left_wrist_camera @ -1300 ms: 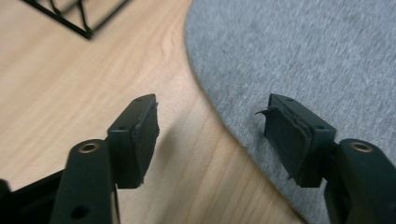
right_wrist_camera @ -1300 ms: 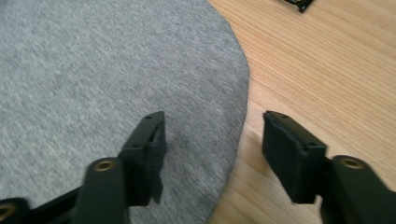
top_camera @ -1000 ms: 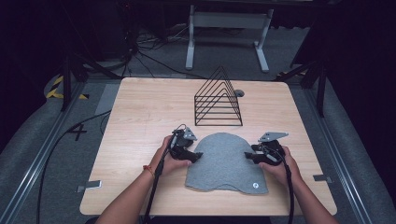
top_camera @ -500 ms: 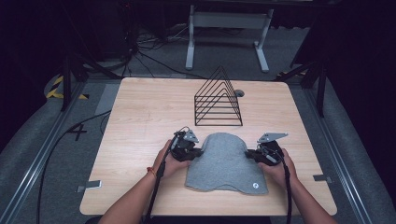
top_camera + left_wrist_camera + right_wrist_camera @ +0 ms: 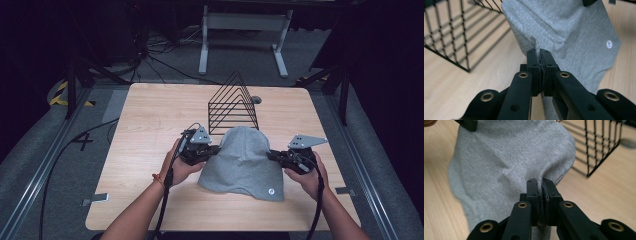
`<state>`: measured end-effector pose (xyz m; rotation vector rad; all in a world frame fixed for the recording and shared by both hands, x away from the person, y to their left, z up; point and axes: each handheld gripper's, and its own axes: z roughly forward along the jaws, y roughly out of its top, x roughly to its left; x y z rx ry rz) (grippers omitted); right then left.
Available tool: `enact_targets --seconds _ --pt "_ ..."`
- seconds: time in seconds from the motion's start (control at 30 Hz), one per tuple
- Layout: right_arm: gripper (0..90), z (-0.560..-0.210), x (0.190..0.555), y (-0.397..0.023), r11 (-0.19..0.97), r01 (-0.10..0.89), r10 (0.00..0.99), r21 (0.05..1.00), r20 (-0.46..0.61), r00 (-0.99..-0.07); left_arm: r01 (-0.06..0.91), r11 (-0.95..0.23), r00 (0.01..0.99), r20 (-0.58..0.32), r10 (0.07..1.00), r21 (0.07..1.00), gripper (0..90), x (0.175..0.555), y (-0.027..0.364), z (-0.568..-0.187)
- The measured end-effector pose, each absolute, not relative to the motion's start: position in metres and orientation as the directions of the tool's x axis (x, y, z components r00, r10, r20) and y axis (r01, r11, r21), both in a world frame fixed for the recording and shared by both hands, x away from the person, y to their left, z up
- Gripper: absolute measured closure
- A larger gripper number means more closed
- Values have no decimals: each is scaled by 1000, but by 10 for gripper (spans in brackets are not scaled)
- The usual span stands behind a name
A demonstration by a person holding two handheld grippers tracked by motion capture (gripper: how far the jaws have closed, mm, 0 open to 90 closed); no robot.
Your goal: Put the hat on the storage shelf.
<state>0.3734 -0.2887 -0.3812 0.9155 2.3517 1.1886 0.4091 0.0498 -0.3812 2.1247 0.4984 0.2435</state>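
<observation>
1. Grey knit cloth is hanging between both tools, its upper part lifted, its lower hem near the table's front edge.
2. You are clamping its side edges — left gripper and right gripper are each pinching a thin fold.
3. Risk: the fold is likely slipping out if you pull apart.
4. Risk: the far edge is nearing the black wire rack — it may snag.

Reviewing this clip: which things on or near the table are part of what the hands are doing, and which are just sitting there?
In use:
grey cloth, lifted in the middle
left gripper, shut on the cloth's edge
right gripper, shut on the opposite edge

Lying about:
black wire rack, behind the cloth
small grey disc beside the rack
white metal stand on the floor beyond the table
</observation>
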Motion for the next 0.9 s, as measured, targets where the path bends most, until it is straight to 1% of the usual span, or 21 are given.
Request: enact_targets --seconds 0.1,0.13,0.27,0.37,0.4,0.43,0.47,0.5,0.53,0.57,0.67,0.73,0.8,0.83,0.87,0.9 --pt "853 -362 375 -288 443 354 678 823 -50 -733 205 -508 913 24 408 837 878 409 48 -361" --pt "852 -355 375 -289 441 342 678 830 -58 -733 182 -519 912 53 406 835 878 409 48 -353" --pt "853 -323 378 -290 430 289 680 856 -96 -727 139 -507 910 92 405 851 879 412 47 -324" --pt "854 -299 382 -290 422 246 684 873 -128 -718 121 -476 901 104 420 871 879 414 48 -301" --pt "854 -291 383 -290 421 229 684 878 -141 -716 103 -478 898 125 422 873 879 416 49 -294" --pt "854 -283 385 -290 418 219 690 882 -152 -707 103 -478 898 125 422 873 879 416 49 -294" --pt "854 -283 385 -290 418 219 690 882 -152 -707 98 -469 893 131 431 878 879 418 49 -285" --pt "854 -266 389 -289 408 201 697 891 -162 -698 86 -460 885 144 442 884 878 422 50 -272" --pt "854 -266 389 -289 408 201 697 891 -162 -698 86 -460 885 144 442 884 878 422 50 -272" --pt "854 -250 395 -288 400 180 708 899 -178 -684 75 -449 877 156 455 890 879 428 51 -258" --pt "855 -226 405 -286 391 156 717 907 -194 -669 70 -427 872 153 465 901 879 438 54 -236" --pt "855 -212 413 -284 388 140 720 911 -205 -662 58 -418 861 166 480 907 879 444 55 -224" --pt "855 -201 422 -283 387 136 727 912 -211 -653 54 -415 855 173 489 908 879 447 56 -218" --pt "855 -201 422 -283 387 136 727 912 -211 -653 58 -404 851 166 498 913 879 451 57 -214" --pt "855 -192 433 -281 391 137 735 910 -219 -642 62 -402 847 165 505 913 879 456 58 -209" --pt "856 -190 436 -279 391 138 738 910 -221 -638 58 -407 839 177 515 912 879 462 58 -204"
